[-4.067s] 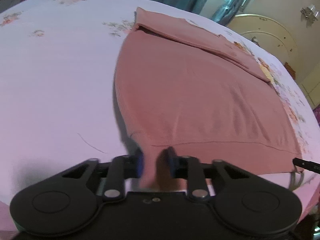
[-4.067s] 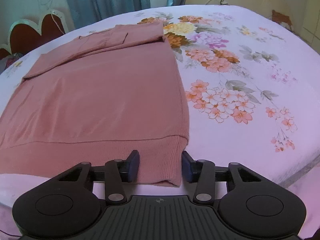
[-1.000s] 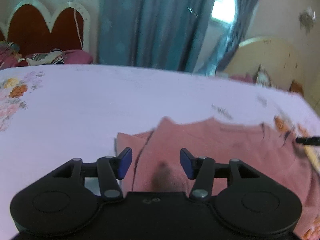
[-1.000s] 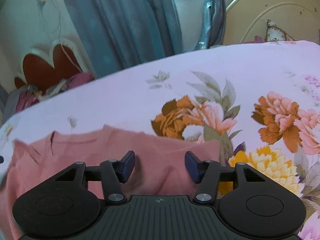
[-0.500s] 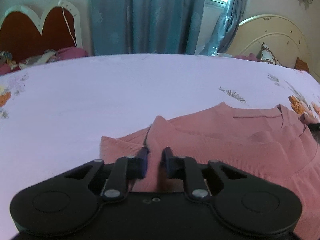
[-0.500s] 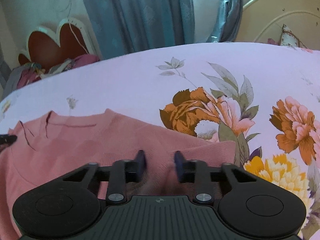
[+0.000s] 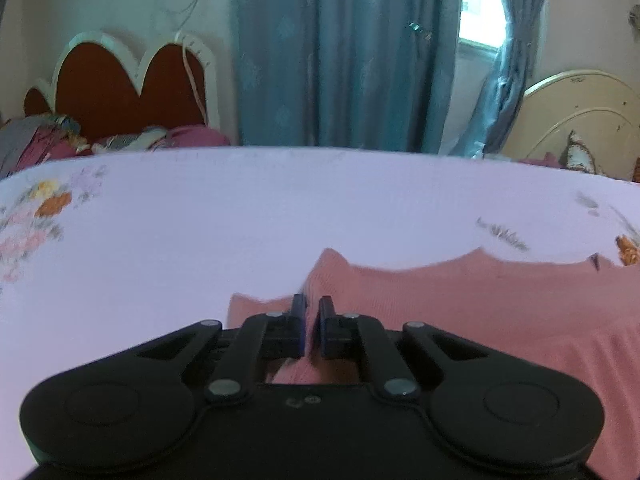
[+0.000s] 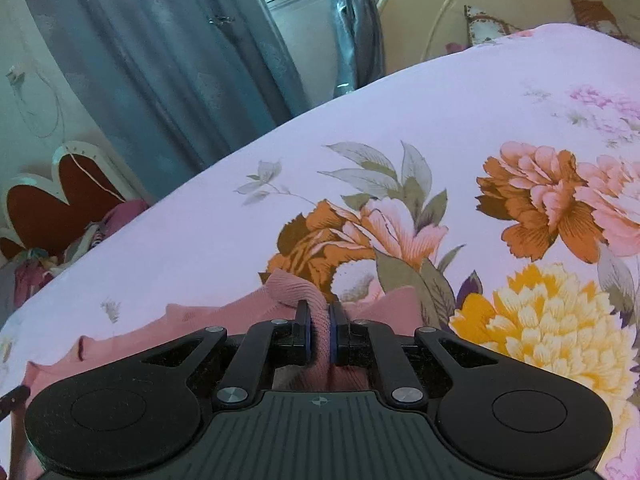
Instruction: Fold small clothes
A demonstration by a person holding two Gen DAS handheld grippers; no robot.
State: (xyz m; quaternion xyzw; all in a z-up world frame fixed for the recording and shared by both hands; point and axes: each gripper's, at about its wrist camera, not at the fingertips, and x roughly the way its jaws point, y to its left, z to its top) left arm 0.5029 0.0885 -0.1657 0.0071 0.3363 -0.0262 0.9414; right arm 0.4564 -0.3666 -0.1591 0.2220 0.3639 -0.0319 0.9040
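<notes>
A pink knit sweater (image 7: 460, 304) lies folded on the bed. My left gripper (image 7: 312, 312) is shut on its left edge, with pink cloth pinched between the pads. In the right wrist view my right gripper (image 8: 319, 322) is shut on a raised ribbed fold of the same sweater (image 8: 292, 286), which bunches up in front of the pads. The rest of the sweater (image 8: 132, 340) spreads to the left and under the gripper body.
The bed has a lilac floral sheet (image 7: 240, 216), with large orange and yellow flowers (image 8: 532, 320) to the right of the sweater. Blue curtains (image 7: 344, 52), a red scalloped headboard with piled cloth (image 7: 120, 80) and a cream headboard (image 8: 500, 4) stand beyond.
Both grippers have gone from partly closed to shut on the sweater's far edge. The right one has lifted a fold of cloth.
</notes>
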